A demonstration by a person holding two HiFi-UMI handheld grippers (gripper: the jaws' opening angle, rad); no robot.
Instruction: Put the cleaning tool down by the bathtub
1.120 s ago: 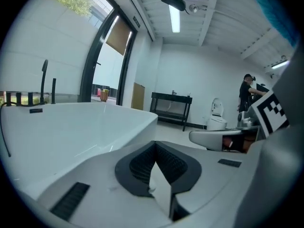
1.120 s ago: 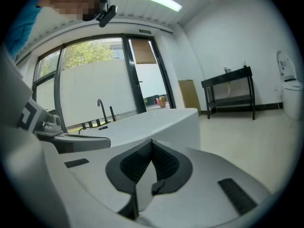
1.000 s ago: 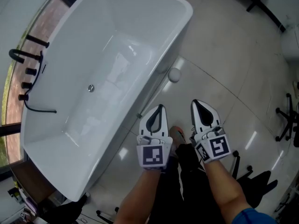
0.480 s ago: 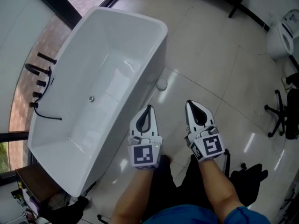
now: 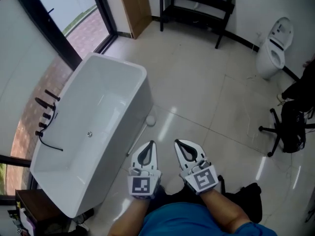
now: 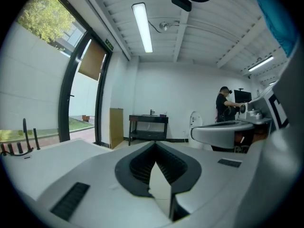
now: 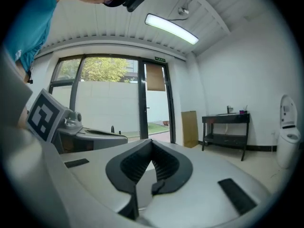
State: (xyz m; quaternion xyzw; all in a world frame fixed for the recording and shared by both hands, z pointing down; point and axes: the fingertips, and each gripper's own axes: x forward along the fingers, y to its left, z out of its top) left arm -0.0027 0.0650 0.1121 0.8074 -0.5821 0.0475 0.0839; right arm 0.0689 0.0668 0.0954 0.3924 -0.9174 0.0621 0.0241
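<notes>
- The left gripper [image 5: 151,143] is seen with its jaws pressed together and nothing between them; the left gripper view shows only the closed tips [image 6: 154,145].
- The right gripper [image 5: 176,141] is likewise closed on nothing, as its own view confirms [image 7: 152,143].
- Both are held side by side above the floor, near the bathtub's [image 5: 139,73] outer wall.
- The long-handled cleaning tool [image 5: 150,120] is found on the floor right beside the bathtub, its round white head toward the tub's corner and its handle lying along the wall.
- The placing step is judged complete, since the tool lies free of both grippers.
- No further grasp is judged to be needed; any next move calls only for the handle to be left undisturbed.
- No brand or label can be read. Only black-and-white square markers [image 5: 141,186] are carried on the grippers, and a small green sign [image 6: 109,44] above the door beyond the bathtub is too small to be read.
</notes>
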